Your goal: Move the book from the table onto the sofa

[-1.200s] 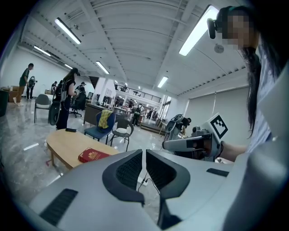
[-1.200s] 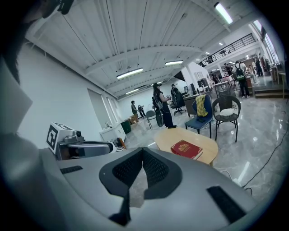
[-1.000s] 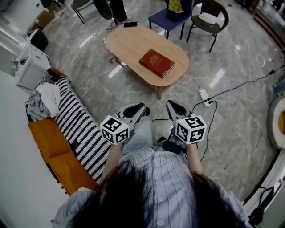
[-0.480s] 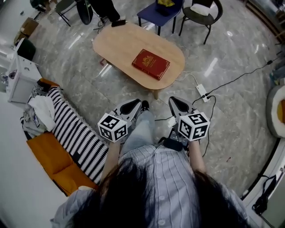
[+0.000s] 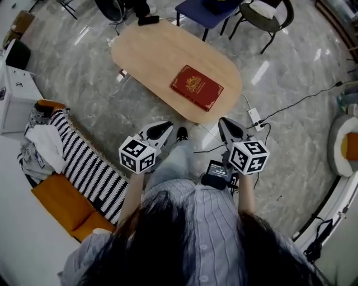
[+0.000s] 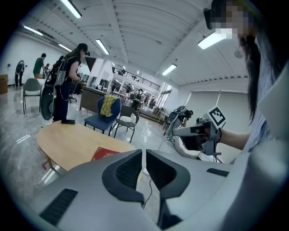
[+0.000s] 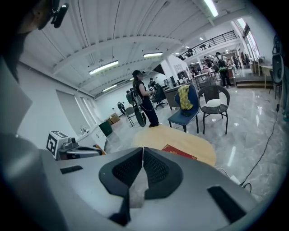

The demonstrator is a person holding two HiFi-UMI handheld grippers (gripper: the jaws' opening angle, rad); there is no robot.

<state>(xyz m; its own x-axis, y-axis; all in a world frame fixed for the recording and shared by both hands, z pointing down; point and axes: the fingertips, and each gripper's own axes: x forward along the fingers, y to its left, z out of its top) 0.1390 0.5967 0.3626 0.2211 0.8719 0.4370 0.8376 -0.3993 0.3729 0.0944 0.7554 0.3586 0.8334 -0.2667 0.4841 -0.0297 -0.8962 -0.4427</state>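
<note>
A dark red book (image 5: 197, 87) with a gold emblem lies flat near the right end of the oval wooden table (image 5: 145, 56). Both grippers are held in front of the person, short of the table's near edge. My left gripper (image 5: 165, 127) is shut and empty, and so is my right gripper (image 5: 224, 123). In the left gripper view the book (image 6: 104, 153) shows just over the shut jaws (image 6: 143, 153). In the right gripper view the book (image 7: 179, 152) lies beyond the shut jaws (image 7: 142, 151). The sofa, with an orange cushion (image 5: 56, 198) and a striped blanket (image 5: 89, 167), stands at the left.
A power strip (image 5: 256, 118) and cables lie on the floor right of the table. A blue chair (image 5: 208, 11) and a black chair (image 5: 268, 14) stand behind it. A person (image 6: 67, 85) stands beyond the table. A white cabinet (image 5: 15, 92) and clothes sit by the sofa.
The person has stepped toward the table, and both shut grippers have come forward with them. The book and the table's near edge now lie closer to the jaws.
</note>
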